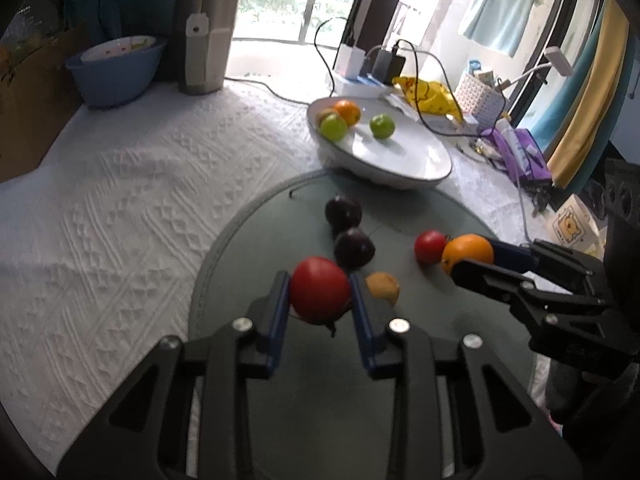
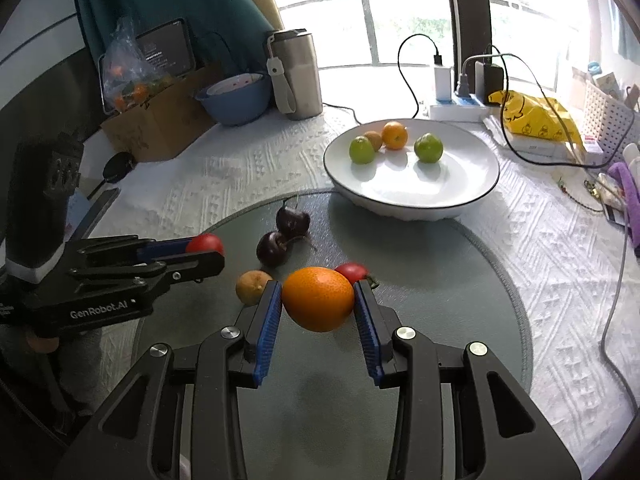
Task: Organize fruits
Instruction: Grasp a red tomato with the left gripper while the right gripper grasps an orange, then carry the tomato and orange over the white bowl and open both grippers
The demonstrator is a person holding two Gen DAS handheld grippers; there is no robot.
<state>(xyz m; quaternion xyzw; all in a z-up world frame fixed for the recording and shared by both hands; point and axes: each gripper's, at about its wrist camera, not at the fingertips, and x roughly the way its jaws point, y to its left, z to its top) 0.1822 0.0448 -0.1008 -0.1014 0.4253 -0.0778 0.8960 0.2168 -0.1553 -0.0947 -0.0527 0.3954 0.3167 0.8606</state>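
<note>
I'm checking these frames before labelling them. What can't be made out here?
- Left wrist view: underside of the red tomato, hidden by the left gripper fingers.
- Right wrist view: small red tomato mostly hidden behind the held orange.
- Right wrist view: tablet text too small to read.

Strong daylight floods from the blown-out balcony window [image 2: 400, 28]. Beneath it, the shallow white ceramic bowl [image 2: 460, 196] gleams. Fisheye edges curve, darken and blur.
</note>
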